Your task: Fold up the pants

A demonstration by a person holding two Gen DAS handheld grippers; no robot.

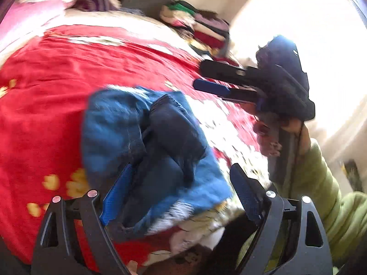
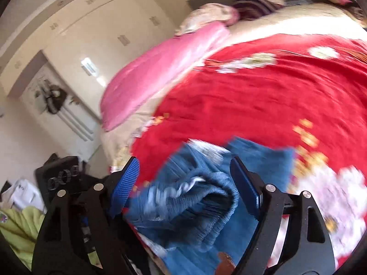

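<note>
Hovering with jaws apart, left gripper (image 1: pixel 181 192) and right gripper (image 2: pixel 183 183) flank bunched pants (image 1: pixel 146 146) on the red blanket (image 1: pixel 45 114); a one-layer pinch could unravel the heap.

Motion blur smears both views, so the weave and seams of the blue pants (image 1: pixel 128 137) read only as streaks, and their near hem dissolves into white smudges beside the red floral blanket (image 1: pixel 45 105). The left gripper (image 1: pixel 181 190) hides the pants' lower folds behind its blue pads, and its frame is cut off by the bottom edge. In the right wrist view the right gripper (image 2: pixel 185 183) covers the sides of the pants' (image 2: pixel 190 201) ribbed waistband, whose lower part runs out of frame. Beyond the blanket (image 2: pixel 252 100), the clothes pile (image 1: pixel 201 27) is too blurred to sort into garments, and glare whites out the window (image 1: pixel 309 23) beside it.
</note>
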